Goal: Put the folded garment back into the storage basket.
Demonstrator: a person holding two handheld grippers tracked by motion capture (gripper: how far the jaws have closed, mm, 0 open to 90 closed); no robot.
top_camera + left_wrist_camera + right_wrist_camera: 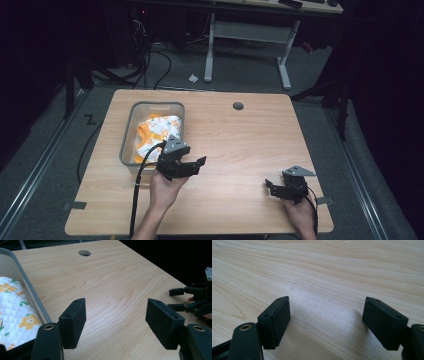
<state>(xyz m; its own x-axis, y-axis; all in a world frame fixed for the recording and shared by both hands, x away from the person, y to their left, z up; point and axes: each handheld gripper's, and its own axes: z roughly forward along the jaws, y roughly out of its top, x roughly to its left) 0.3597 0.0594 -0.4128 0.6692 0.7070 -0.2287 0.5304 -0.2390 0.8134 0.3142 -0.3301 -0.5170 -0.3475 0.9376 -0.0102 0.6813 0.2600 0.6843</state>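
A grey see-through bin (127, 134) stands on the left part of the wooden table (240, 135). A white quilted cloth with orange flowers (156, 131) lies bunched inside it. My left gripper (195, 166) hovers just right of the bin's near corner, pointing right, open with nothing between its jaws. In the left gripper view the bin wall (30, 291) and the cloth (17, 315) sit at the left, beside my left gripper (116, 308). My right gripper (270, 189) rests low near the table's front right, open and empty. In the right gripper view, bare wood lies between the jaws of that gripper (327, 312).
A round cable hole (238, 106) sits near the table's far edge, also seen in the left gripper view (84, 253). My right gripper (175, 299) shows at the right edge of that view. Behind the table stand a white desk frame (247, 45) and floor cables.
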